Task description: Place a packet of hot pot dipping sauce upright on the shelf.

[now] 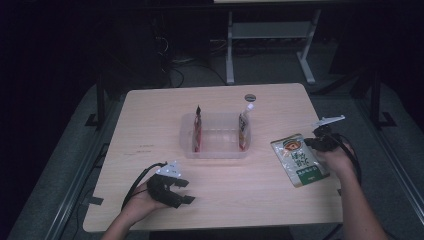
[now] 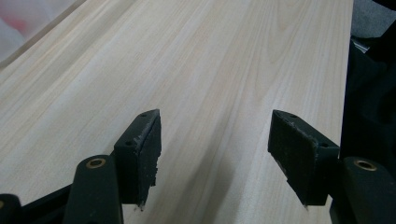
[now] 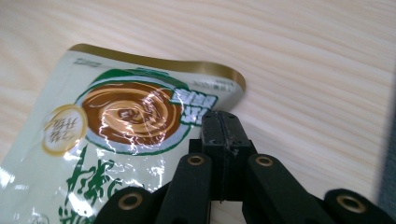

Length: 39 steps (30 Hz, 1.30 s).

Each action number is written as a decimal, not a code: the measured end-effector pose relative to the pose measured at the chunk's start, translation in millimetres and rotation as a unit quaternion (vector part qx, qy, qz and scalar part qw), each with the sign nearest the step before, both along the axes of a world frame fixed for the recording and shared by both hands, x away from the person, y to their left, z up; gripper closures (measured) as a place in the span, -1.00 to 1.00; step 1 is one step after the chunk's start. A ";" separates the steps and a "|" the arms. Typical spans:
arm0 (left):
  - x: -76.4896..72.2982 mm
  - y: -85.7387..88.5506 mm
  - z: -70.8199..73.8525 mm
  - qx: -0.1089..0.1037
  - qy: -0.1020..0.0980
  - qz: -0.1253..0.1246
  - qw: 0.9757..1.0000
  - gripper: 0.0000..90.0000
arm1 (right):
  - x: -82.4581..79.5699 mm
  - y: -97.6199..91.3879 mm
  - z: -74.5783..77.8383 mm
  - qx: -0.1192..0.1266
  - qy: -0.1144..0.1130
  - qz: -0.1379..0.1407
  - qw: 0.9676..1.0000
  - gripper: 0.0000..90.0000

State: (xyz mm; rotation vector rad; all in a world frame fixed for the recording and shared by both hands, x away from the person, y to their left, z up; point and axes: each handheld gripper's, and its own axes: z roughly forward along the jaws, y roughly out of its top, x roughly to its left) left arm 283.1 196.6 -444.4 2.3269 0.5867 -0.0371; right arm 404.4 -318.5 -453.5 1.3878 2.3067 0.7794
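Pouch (image 3: 126, 121) seemingly pinched by right tongs (image 3: 224, 122)

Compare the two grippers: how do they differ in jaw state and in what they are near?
The left gripper has its jaws wide apart with only bare table between them; the right gripper has its jaws pressed together. The left gripper sits near the table's front edge, away from any item, while the right gripper's tips are at the edge of the green pouch. Both are black, hand-held and two-jawed.
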 end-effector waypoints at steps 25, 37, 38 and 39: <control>-2.0 -1.5 0.9 0.000 0.001 0.000 1.000 -0.24 | -35.4 115.7 2.9 0.008 0.016 0.220 0.975 1.00; -1.7 -0.2 2.0 -0.001 -0.003 -0.001 1.000 -0.24 | -59.6 130.1 28.5 -0.002 -0.028 0.238 0.971 1.00; -1.7 -0.4 1.7 -0.001 -0.003 -0.001 1.000 -0.24 | -62.9 123.4 30.5 0.003 -0.031 0.232 0.972 1.00; -1.7 -0.4 1.9 0.000 -0.003 -0.002 1.000 -0.24 | -65.9 116.2 32.1 0.000 -0.036 0.227 0.973 1.00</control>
